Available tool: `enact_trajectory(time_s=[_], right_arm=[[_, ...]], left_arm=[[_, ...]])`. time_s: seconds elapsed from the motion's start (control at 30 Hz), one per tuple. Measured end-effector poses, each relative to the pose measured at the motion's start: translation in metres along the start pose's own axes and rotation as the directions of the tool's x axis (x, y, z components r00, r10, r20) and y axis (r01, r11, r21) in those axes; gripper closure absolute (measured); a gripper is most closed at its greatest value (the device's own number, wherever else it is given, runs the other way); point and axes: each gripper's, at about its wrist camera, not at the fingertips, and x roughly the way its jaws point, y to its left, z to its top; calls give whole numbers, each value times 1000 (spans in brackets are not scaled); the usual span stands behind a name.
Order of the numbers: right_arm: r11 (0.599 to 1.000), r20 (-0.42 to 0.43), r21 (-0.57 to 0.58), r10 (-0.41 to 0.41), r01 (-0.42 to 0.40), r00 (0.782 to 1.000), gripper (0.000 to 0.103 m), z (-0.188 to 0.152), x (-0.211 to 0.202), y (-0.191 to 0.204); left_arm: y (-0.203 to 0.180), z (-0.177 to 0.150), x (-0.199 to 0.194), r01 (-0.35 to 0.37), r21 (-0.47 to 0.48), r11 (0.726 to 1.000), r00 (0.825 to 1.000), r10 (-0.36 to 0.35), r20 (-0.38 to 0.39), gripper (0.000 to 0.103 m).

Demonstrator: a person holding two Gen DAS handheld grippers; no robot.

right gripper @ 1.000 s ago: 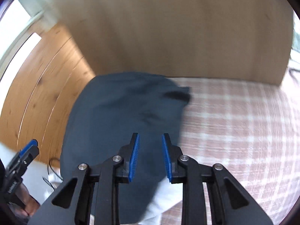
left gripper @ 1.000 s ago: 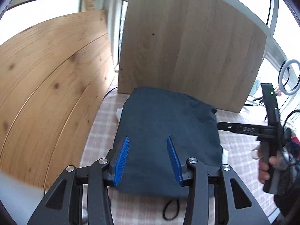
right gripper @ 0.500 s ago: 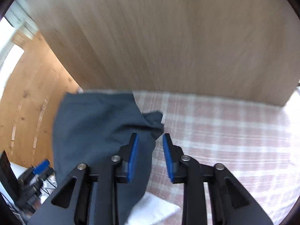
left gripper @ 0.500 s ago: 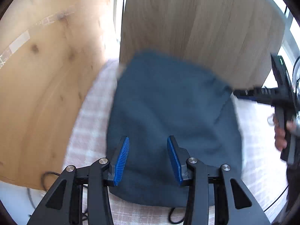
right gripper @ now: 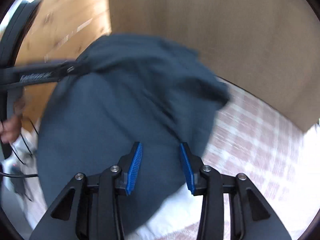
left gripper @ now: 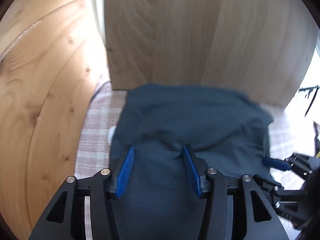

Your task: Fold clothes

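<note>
A dark blue-grey garment (left gripper: 190, 120) lies folded on the pink checked tablecloth (left gripper: 94, 124). My left gripper (left gripper: 158, 158) is open right over the garment's near part, with cloth bunched between its blue pads. The garment also fills the right wrist view (right gripper: 124, 104). My right gripper (right gripper: 161, 156) is open over the garment's near right edge, and it shows in the left wrist view (left gripper: 280, 166) at the garment's right side. The left gripper (right gripper: 44, 74) shows at the garment's left side in the right wrist view.
A light wooden board (left gripper: 200, 34) stands upright just behind the garment. A pine panel (left gripper: 40, 80) walls the left side. White cloth (right gripper: 176, 216) pokes out under the garment's near edge. Black cables (right gripper: 22, 160) lie at the left. The tablecloth (right gripper: 260, 150) extends right.
Both grippers have dropped low onto the garment. The right gripper's jaws have opened wider and swung back from the far corner to the near right edge. The cloth is now bunched up.
</note>
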Motion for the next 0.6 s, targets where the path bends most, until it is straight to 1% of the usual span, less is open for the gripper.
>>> enact_trajectory(time_s=[0.07, 0.13, 0.17, 0.2, 0.27, 0.3, 0.33, 0.37, 0.4, 0.43, 0.5, 0.53, 0.6], right_arm=[[998, 44, 57, 7, -10, 999, 64, 3, -19, -13], [996, 78, 53, 66, -71, 995, 64, 10, -32, -7], [994, 95, 49, 97, -102, 991, 60, 13, -39, -3], [990, 112, 45, 127, -132, 986, 54, 16, -45, 0], [984, 129, 5, 174, -176, 976, 49, 19, -43, 22], [980, 136, -15, 198, -197, 971, 49, 20, -42, 33], [973, 114, -30, 232, -230, 966, 49, 20, -34, 42], [972, 67, -34, 232, -230, 970, 49, 22, -20, 44], [979, -3, -36, 201, -201, 980, 49, 27, -4, 47], [983, -66, -43, 173, -176, 983, 49, 29, 9, 68], [986, -97, -63, 149, -156, 984, 49, 9, 1, 70], [986, -106, -65, 148, -155, 983, 49, -3, -10, 69], [981, -116, -42, 182, -188, 976, 49, -30, -40, 61]], left_arm=[[-3, -5, -28, 2, 15, 1000, 998, -3, 61, 58], [-10, -18, -55, 41, 59, 997, 994, -47, 97, 56], [-16, -27, -61, 56, 81, 995, 993, -63, 96, 55], [-22, -36, -67, 70, 103, 992, 992, -80, 94, 55], [-33, -53, -77, 95, 145, 985, 990, -108, 87, 54], [-37, -61, -73, 89, 157, 984, 992, -101, 70, 54], [-39, -70, -67, 60, 162, 985, 997, -68, 48, 54], [-38, -77, -58, 20, 154, 988, 1000, -23, 19, 54], [-33, -81, -49, -14, 128, 992, 1000, 15, -8, 54], [-27, -86, -43, -45, 97, 994, 998, 48, -32, 54], [-9, -98, -50, -86, 4, 996, 995, 86, -58, 54], [0, -104, -59, -102, -36, 994, 994, 100, -52, 55], [10, -122, -83, -108, -88, 990, 994, 107, -18, 55]])
